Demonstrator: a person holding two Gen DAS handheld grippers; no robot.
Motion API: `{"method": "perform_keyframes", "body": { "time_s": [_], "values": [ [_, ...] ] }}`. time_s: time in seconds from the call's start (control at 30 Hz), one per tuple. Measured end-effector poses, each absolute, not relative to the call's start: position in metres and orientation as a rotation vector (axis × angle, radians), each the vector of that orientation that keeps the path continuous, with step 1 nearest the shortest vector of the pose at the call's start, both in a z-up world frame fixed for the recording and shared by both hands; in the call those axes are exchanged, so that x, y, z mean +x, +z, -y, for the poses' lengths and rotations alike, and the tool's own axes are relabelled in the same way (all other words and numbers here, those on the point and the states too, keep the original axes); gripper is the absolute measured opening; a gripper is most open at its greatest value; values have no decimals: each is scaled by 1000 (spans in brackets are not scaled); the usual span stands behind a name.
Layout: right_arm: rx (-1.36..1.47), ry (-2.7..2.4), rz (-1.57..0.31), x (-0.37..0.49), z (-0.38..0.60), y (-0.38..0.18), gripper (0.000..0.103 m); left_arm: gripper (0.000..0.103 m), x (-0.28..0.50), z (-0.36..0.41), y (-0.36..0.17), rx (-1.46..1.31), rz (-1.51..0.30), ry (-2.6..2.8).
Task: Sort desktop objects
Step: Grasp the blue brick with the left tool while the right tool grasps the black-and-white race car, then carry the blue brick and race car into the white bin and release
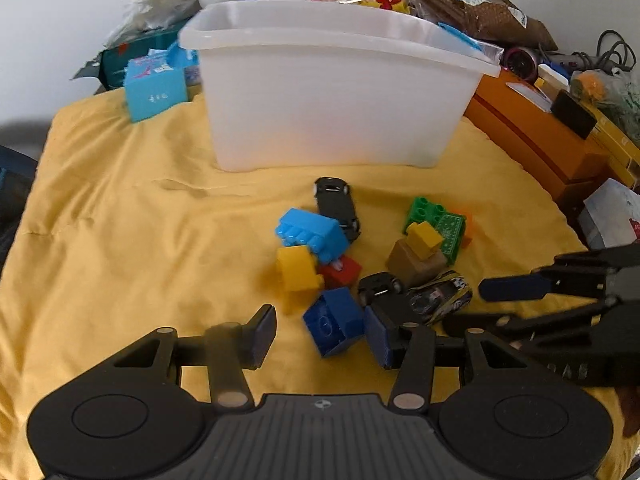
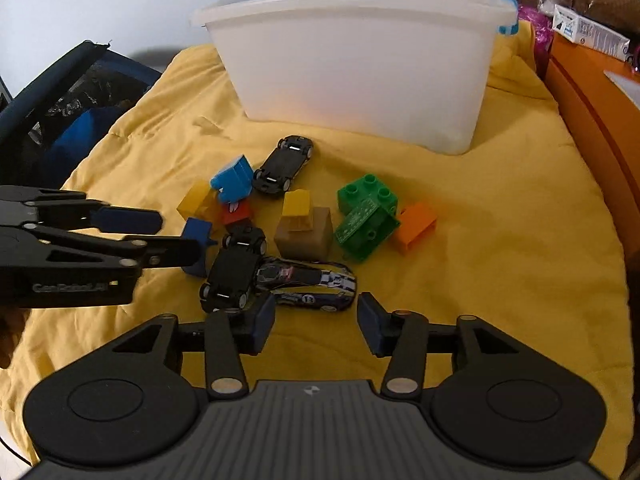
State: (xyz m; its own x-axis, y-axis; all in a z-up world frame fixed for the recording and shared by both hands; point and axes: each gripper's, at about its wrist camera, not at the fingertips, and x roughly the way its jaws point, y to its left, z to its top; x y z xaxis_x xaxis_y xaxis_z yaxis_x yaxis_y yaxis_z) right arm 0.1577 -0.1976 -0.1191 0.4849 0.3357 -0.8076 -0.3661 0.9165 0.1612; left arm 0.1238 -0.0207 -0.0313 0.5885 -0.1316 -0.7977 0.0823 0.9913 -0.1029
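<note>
My left gripper [image 1: 320, 334] is open and low over the yellow cloth, its fingers on either side of a dark blue brick [image 1: 334, 324]. Ahead lie a yellow brick [image 1: 298, 268], a red brick [image 1: 342, 270], a light blue brick [image 1: 312, 234] and an upturned black car [image 1: 338, 206]. My right gripper [image 2: 316, 326] is open just short of a patterned race car [image 2: 308, 284], with a second black car [image 2: 236, 276] by its left finger. A brown brick [image 2: 306, 234], green bricks [image 2: 366, 210] and an orange brick [image 2: 414, 226] lie beyond. The white bin [image 2: 360, 60] stands behind the pile.
The yellow cloth [image 1: 120, 240] covers the work surface. An orange box [image 1: 532, 136] borders it on the right, and a light blue box [image 1: 154, 88] sits left of the bin. Snack bags and clutter crowd the back. A dark bag [image 2: 60, 120] lies off the left edge.
</note>
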Motion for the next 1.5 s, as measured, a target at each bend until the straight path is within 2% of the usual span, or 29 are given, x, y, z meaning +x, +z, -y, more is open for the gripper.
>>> {"method": "perform_keyframes", "body": {
  "time_s": [0.17,0.4,0.57,0.77,0.8,0.83,1.2,1.5],
  "values": [
    [-14,446,-972,154,197,-120,65,53,126,26,-43,-55,-962,-142],
    [-32,420,-976,163,189,-128,66,53,129,18,-52,-36,-995,-122],
    [-33,392,-965,166,180,-133,70,51,128,13,-53,-48,-996,-94],
    [-65,376,-954,166,174,-134,68,49,128,11,-53,-34,-979,-114],
    [-76,382,-951,165,174,-133,68,40,126,12,-53,-25,-974,-122],
    [-77,385,-946,163,176,-132,68,36,125,11,-52,-19,-970,-133],
    [-35,335,-894,144,218,-111,68,36,111,-5,-36,-52,-903,-133],
    [19,335,-786,164,229,-66,68,36,128,-10,23,-82,-785,-132]
  ]
}}
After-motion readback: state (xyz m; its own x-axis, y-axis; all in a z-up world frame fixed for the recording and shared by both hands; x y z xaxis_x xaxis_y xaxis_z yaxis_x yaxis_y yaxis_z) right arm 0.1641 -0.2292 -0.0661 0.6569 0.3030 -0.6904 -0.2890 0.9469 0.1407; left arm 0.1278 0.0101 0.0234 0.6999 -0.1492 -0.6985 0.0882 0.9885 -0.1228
